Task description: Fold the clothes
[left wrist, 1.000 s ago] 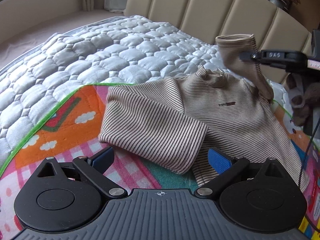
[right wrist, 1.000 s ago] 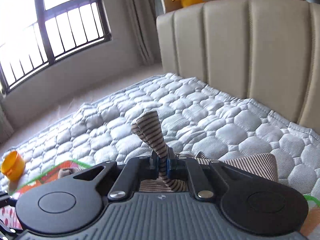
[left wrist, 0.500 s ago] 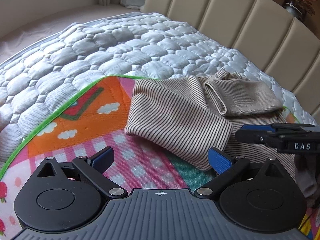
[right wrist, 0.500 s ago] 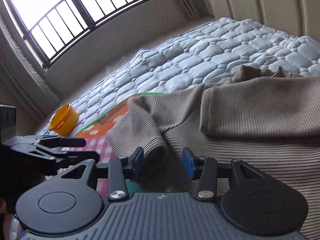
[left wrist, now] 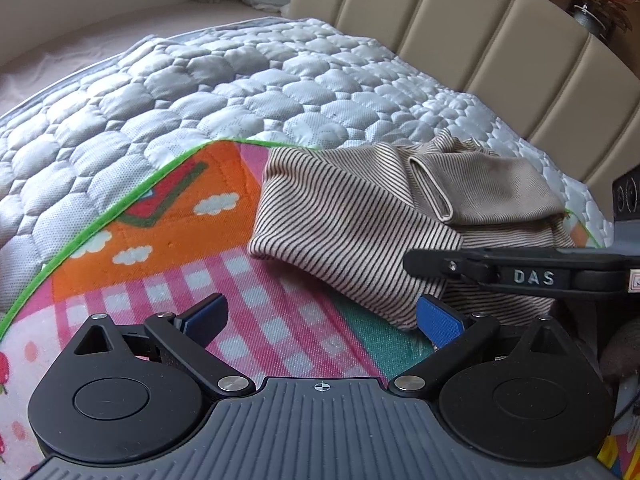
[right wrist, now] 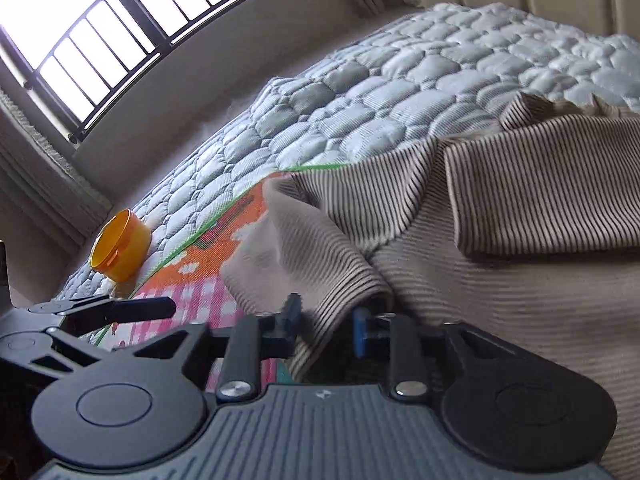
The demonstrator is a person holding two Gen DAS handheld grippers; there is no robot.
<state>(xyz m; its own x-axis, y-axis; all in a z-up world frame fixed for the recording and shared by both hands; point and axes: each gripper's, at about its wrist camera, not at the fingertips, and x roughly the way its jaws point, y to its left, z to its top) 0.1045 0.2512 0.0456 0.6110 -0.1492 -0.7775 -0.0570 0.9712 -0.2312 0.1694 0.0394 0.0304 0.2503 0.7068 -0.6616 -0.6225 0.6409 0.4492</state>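
While its jaws are just closing, the right claw (right wrist: pixel 326 320) is pinching the cuff end of the left-hand sleeve (right wrist: pixel 304 264), the striped fabric bunching between the two blue pads. That sleeve is lying folded inward over the striped shirt (right wrist: pixel 500 300), and the other sleeve (right wrist: pixel 540 192) is lying flat across the chest just beyond it. Beside it, the left claw (left wrist: pixel 320 316) is hovering with its jaws standing wide apart and gripping nothing, its right pad just beside the sleeve's edge. The shirt is resting mostly on a colourful play mat (left wrist: pixel 160 220), with its collar reaching onto the quilted bed (left wrist: pixel 240 80) that the mat is covering. A yellow cup (right wrist: pixel 120 246) is lying on its side on the quilt near the mat's green border. A padded headboard (left wrist: pixel 480 40) is rising behind the bed, and a barred window (right wrist: pixel 100 20) is letting in bright light.
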